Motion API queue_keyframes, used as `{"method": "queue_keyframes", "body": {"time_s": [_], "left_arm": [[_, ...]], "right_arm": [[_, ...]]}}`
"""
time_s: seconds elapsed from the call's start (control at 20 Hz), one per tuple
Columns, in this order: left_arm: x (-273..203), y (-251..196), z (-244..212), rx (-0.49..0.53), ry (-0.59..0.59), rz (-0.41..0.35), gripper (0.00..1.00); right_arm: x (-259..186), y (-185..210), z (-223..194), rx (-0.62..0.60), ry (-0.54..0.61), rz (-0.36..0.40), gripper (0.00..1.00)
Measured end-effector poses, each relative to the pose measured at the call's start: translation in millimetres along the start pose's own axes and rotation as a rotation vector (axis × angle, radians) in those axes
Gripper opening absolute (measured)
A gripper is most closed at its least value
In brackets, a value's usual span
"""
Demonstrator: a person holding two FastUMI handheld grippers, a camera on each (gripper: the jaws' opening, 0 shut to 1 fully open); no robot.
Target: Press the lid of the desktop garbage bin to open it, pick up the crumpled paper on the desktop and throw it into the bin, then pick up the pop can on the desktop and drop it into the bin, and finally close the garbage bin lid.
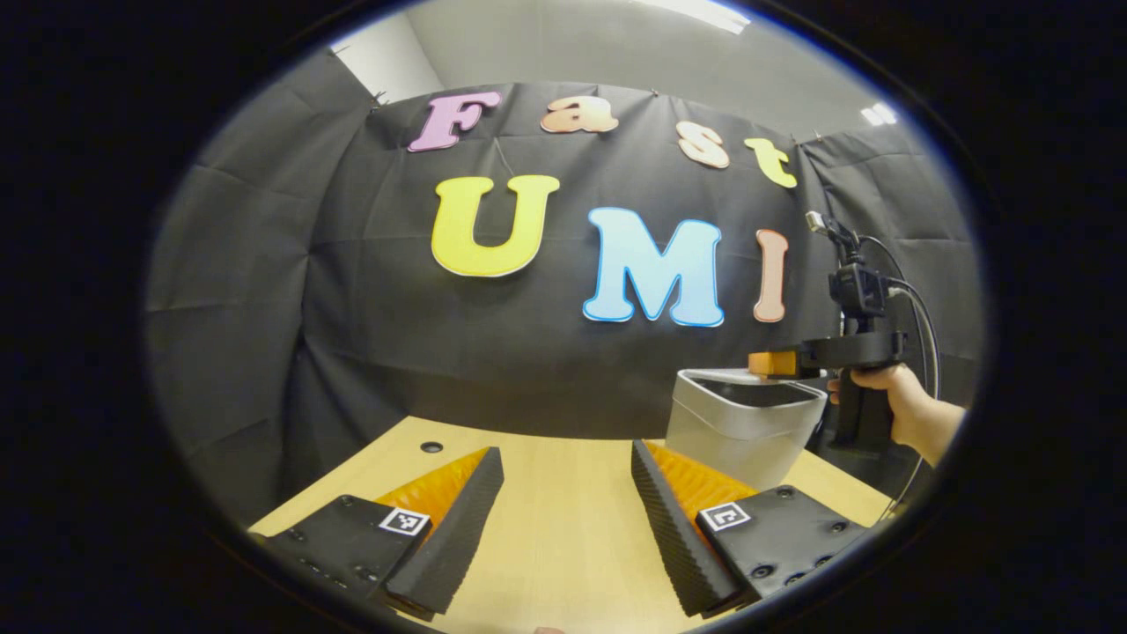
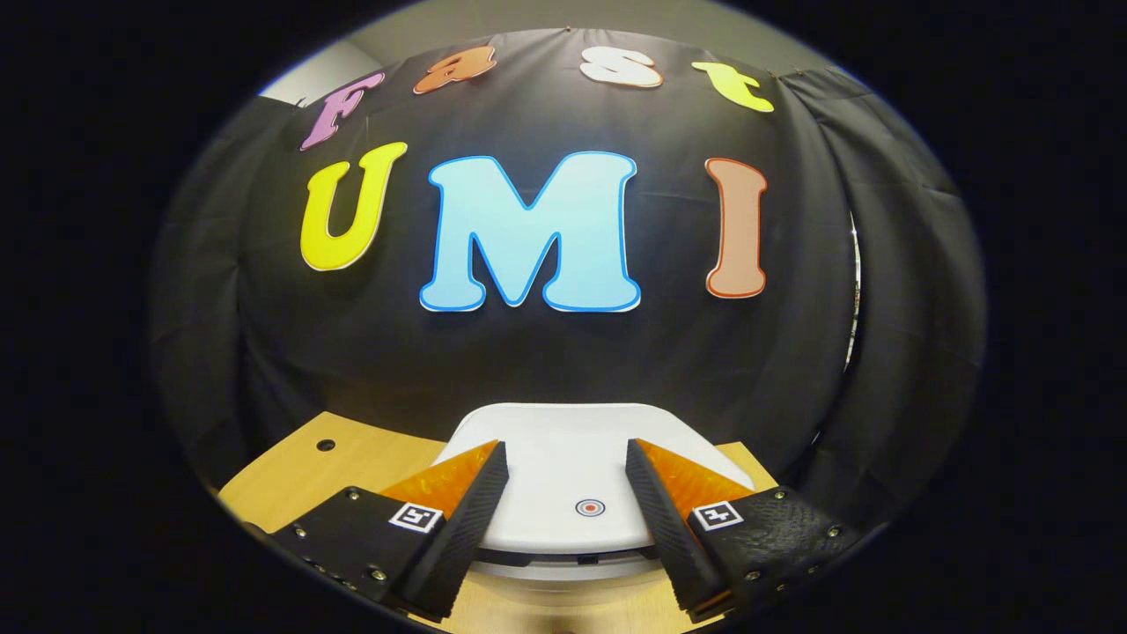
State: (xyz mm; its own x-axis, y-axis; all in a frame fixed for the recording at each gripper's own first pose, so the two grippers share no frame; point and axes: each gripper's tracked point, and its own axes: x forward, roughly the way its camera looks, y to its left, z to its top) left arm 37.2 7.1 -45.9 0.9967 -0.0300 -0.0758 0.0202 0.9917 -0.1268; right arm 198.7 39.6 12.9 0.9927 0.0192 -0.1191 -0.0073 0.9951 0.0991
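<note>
The desktop garbage bin (image 1: pixel 740 427), a pale tapered tub, stands on the wooden table at the right of the left gripper view. Seen from the right gripper view, its white lid (image 2: pixel 563 467) lies flat and down, with a small red ring mark (image 2: pixel 590 507) near the front edge. My right gripper (image 2: pixel 566 447) hovers just above that lid, open, nothing between its fingers. It also appears as the right gripper (image 1: pixel 768 364) over the bin's top, held by a hand (image 1: pixel 907 405). My left gripper (image 1: pixel 565 449) is open over bare table, left of the bin.
The wooden table (image 1: pixel 563 537) runs back to the black cloth wall. A small round hole (image 1: pixel 431 446) sits in the tabletop at the far left. Cables (image 1: pixel 920 308) trail from the right gripper's handle beside the bin.
</note>
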Motion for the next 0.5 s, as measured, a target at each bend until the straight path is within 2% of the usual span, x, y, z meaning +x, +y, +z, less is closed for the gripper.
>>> {"method": "queue_keyframes", "body": {"time_s": [0.2,0.5], "left_arm": [[1,6,-1,-0.002,0.006,0.015,0.96],[3,4,-4,-0.005,0.012,0.019,0.96]], "right_arm": [[8,-2,-11,0.009,0.001,0.003,0.95],[14,-2,-13,-0.004,-0.056,0.027,0.95]]}}
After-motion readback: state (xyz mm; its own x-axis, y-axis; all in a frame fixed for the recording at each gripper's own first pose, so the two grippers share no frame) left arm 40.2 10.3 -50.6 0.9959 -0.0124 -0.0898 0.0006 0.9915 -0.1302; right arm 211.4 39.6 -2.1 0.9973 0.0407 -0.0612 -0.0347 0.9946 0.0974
